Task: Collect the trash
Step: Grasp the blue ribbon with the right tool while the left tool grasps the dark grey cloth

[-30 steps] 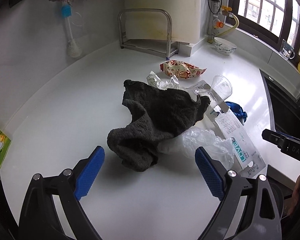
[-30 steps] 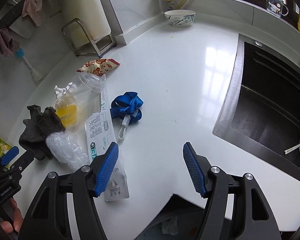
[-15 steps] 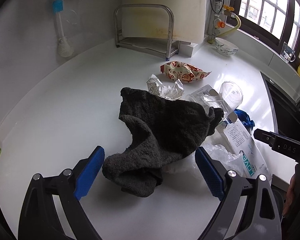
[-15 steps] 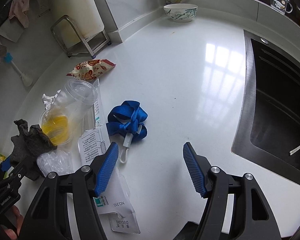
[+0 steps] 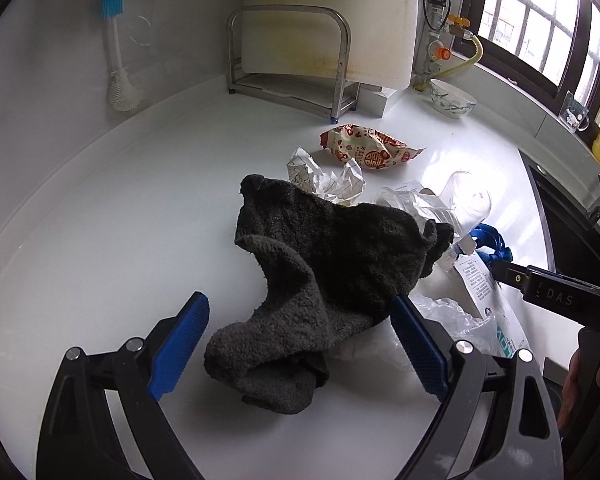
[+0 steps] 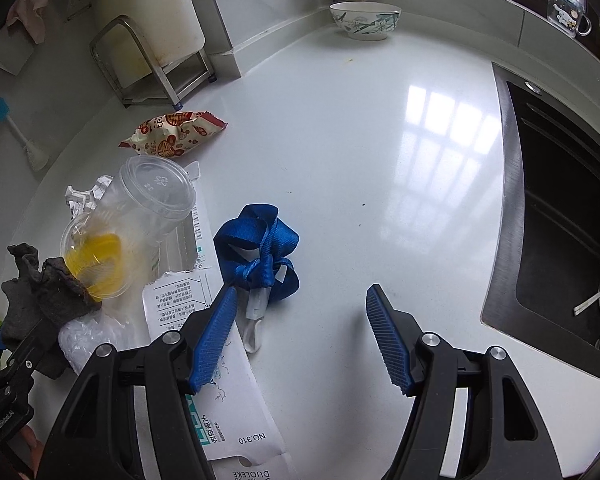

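A pile of trash lies on the white counter [image 5: 100,220]. A dark grey cloth [image 5: 324,276] sits between the open jaws of my left gripper [image 5: 300,320], pads apart from it. Behind it are crumpled paper [image 5: 324,176], a red snack wrapper [image 5: 368,150], a clear plastic cup [image 6: 140,216] with yellow residue, a clear plastic bag [image 5: 448,320] and a white package sleeve [image 6: 220,392]. My right gripper [image 6: 300,312] stands open just in front of a knotted blue strap [image 6: 264,252], with its left pad over the sleeve. Nothing is held.
A metal rack [image 5: 288,60] and a cutting board stand at the back wall. A patterned bowl [image 6: 364,20] sits near the corner. The black sink [image 6: 560,208] lies to the right. A brush [image 5: 116,60] hangs on the wall.
Both grippers have come forward toward the pile. The cloth now lies between the left jaws, and the blue strap sits closer to the right jaws. Jaw openings look the same.
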{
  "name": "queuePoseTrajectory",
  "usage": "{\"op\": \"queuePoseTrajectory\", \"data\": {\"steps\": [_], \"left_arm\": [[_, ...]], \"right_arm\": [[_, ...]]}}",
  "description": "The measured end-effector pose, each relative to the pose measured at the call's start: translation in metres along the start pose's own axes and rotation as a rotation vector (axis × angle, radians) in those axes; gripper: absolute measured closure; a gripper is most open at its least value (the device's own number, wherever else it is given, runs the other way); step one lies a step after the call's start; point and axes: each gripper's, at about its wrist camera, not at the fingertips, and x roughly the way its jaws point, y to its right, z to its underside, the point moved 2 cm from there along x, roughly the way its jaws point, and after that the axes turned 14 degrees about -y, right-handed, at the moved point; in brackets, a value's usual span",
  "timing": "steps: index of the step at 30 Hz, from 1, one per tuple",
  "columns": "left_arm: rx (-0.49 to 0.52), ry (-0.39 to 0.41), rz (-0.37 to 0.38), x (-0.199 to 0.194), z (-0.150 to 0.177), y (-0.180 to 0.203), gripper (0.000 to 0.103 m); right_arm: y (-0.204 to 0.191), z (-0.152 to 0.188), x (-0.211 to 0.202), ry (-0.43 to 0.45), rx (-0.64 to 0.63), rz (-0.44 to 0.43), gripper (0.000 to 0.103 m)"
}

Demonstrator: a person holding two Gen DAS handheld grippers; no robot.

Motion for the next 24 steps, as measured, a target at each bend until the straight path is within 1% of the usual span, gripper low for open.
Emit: {"op": "queuePoseTrajectory", "data": {"steps": [5, 7, 9, 10, 11, 12, 13, 14, 15, 17, 18, 19, 20, 21, 22, 23, 24], "left_arm": [[-0.008, 0.003, 0.021, 0.002, -0.002, -0.002, 0.013], [-0.010, 0.005, 0.029, 0.003, -0.003, -0.003, 0.016], [-0.005, 0.007, 0.037, 0.002, -0.004, -0.002, 0.026], [-0.002, 0.006, 0.041, 0.002, -0.004, 0.000, 0.034], [0.001, 0.005, 0.045, 0.002, -0.004, 0.001, 0.039], [0.003, 0.004, 0.051, 0.002, -0.004, 0.002, 0.041], [0.004, 0.002, 0.059, 0.003, -0.005, 0.002, 0.045], [0.004, 0.000, 0.069, 0.003, -0.005, 0.003, 0.052], [0.003, -0.002, 0.078, 0.003, -0.005, 0.003, 0.053], [-0.002, -0.004, 0.093, 0.002, -0.005, 0.002, 0.065], [-0.005, -0.006, 0.099, 0.002, -0.005, 0.001, 0.067], [-0.007, -0.008, 0.102, 0.001, -0.005, 0.000, 0.071], [-0.008, -0.010, 0.104, 0.000, -0.006, 0.000, 0.074], [-0.010, -0.011, 0.107, -0.001, -0.005, -0.001, 0.076], [-0.011, -0.011, 0.109, -0.002, -0.005, -0.001, 0.080], [-0.010, -0.012, 0.109, -0.004, -0.005, -0.002, 0.083], [-0.009, -0.012, 0.111, -0.005, -0.004, -0.003, 0.083]], "right_arm": [[-0.005, -0.002, 0.001, 0.002, -0.013, -0.011, 0.039], [-0.005, -0.002, 0.001, 0.009, -0.015, -0.011, 0.039], [-0.006, -0.001, 0.001, 0.016, -0.019, -0.017, 0.041], [-0.007, -0.001, 0.001, 0.018, -0.023, -0.023, 0.045], [-0.008, 0.000, 0.001, 0.020, -0.028, -0.027, 0.048], [-0.009, 0.000, 0.001, 0.021, -0.034, -0.028, 0.049], [-0.010, -0.001, 0.000, 0.021, -0.040, -0.032, 0.052], [-0.011, -0.001, 0.000, 0.020, -0.047, -0.040, 0.056], [-0.013, -0.002, 0.000, 0.018, -0.052, -0.047, 0.059], [-0.014, -0.002, 0.000, 0.016, -0.064, -0.056, 0.069], [-0.015, -0.002, -0.001, 0.015, -0.068, -0.058, 0.074], [-0.016, -0.002, -0.001, 0.014, -0.070, -0.060, 0.082], [-0.015, -0.002, -0.002, 0.013, -0.069, -0.063, 0.084], [-0.015, -0.002, -0.002, 0.014, -0.067, -0.068, 0.084], [-0.014, -0.002, -0.003, 0.014, -0.067, -0.071, 0.090], [-0.014, -0.002, -0.004, 0.012, -0.068, -0.073, 0.091], [-0.014, -0.002, -0.005, 0.013, -0.068, -0.075, 0.091]]}}
